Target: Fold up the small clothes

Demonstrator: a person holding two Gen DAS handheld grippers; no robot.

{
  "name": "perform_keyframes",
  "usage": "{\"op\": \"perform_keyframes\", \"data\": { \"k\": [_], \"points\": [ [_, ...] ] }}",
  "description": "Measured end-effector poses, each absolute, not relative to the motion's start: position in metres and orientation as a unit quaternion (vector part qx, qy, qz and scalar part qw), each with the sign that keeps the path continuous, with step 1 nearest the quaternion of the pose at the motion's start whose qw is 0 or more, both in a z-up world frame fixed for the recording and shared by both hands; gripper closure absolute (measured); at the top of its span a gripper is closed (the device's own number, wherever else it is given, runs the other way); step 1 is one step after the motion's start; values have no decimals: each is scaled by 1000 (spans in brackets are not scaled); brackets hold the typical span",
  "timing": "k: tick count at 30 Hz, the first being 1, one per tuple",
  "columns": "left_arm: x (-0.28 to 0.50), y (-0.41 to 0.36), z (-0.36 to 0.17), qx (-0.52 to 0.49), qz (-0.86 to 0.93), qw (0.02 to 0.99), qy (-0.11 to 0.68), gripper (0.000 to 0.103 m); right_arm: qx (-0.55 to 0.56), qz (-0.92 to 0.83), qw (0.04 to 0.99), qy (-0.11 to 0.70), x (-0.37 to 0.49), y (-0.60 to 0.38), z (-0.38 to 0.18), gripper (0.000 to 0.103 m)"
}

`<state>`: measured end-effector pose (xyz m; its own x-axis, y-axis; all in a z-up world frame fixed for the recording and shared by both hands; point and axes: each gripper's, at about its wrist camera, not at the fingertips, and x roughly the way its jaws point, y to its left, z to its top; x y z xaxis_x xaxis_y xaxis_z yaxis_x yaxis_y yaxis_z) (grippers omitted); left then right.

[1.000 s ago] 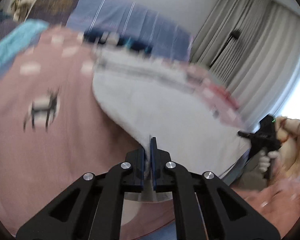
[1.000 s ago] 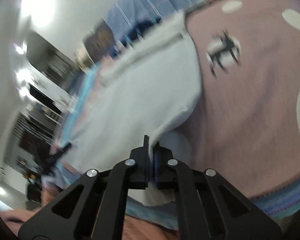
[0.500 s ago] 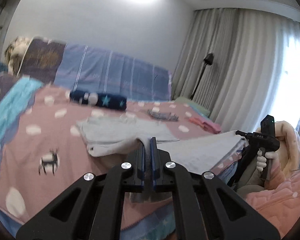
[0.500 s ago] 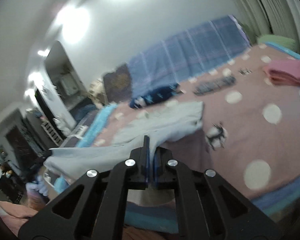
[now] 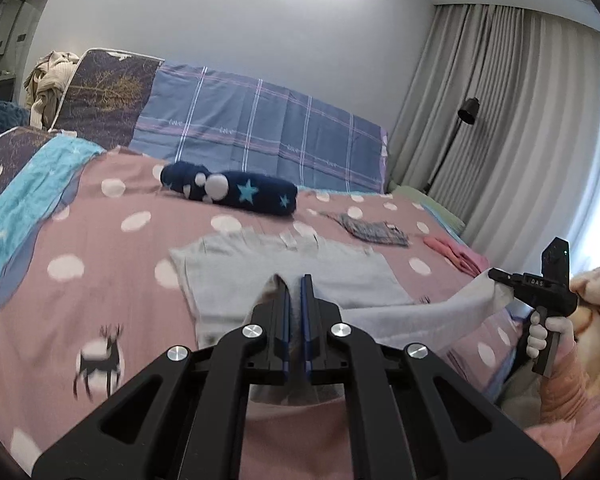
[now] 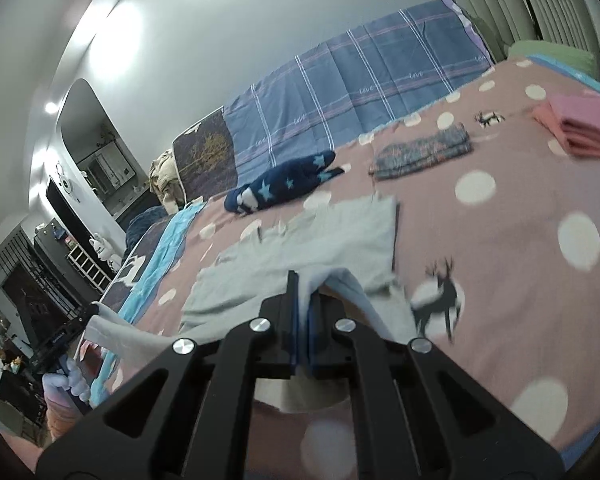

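Left wrist view shows the left gripper (image 5: 296, 294) clamped on one near corner of the grey shirt (image 5: 300, 276). The right gripper (image 6: 304, 296) pinches the other corner. The far part of the shirt lies flat on the pink bedspread (image 5: 100, 264), so the near edge hangs raised, probably ready for folding forward.

One grey garment (image 5: 292, 276), two folded piles (image 6: 422, 152) (image 6: 580, 126) — one navy roll (image 5: 236, 192).
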<state>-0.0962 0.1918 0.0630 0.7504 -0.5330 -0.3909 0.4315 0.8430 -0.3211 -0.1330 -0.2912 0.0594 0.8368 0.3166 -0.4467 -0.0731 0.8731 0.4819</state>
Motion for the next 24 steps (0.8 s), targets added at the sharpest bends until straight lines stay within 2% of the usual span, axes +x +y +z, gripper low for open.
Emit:
{"op": "perform_keyframes", "data": {
  "k": [6, 10, 12, 16, 18, 20, 22, 24],
  "points": [
    [-20, 167, 77, -79, -230, 939, 242, 98, 219, 87, 934, 267, -49, -300, 64, 99],
    [42, 153, 69, -63, -191, 942, 267, 98, 215, 84, 932, 280, 19, -305, 56, 99],
    [73, 146, 54, -45, -161, 944, 284, 98, 215, 78, 927, 298, 59, -308, 43, 99],
    [139, 132, -8, -10, -120, 925, 360, 96, 199, 56, 905, 372, 131, -305, -12, 97],
    [158, 129, -38, -1, -108, 913, 392, 95, 187, 26, 887, 422, 154, -305, -50, 90],
    [159, 136, -53, -10, -104, 907, 409, 92, 200, 33, 884, 422, 151, -310, -64, 89],
    [146, 149, -48, -25, -105, 912, 397, 78, 202, 47, 889, 409, 138, -317, -61, 77],
    [123, 164, -36, -31, -100, 919, 379, 69, 194, 53, 896, 397, 120, -329, -55, 73]
  ]
}}
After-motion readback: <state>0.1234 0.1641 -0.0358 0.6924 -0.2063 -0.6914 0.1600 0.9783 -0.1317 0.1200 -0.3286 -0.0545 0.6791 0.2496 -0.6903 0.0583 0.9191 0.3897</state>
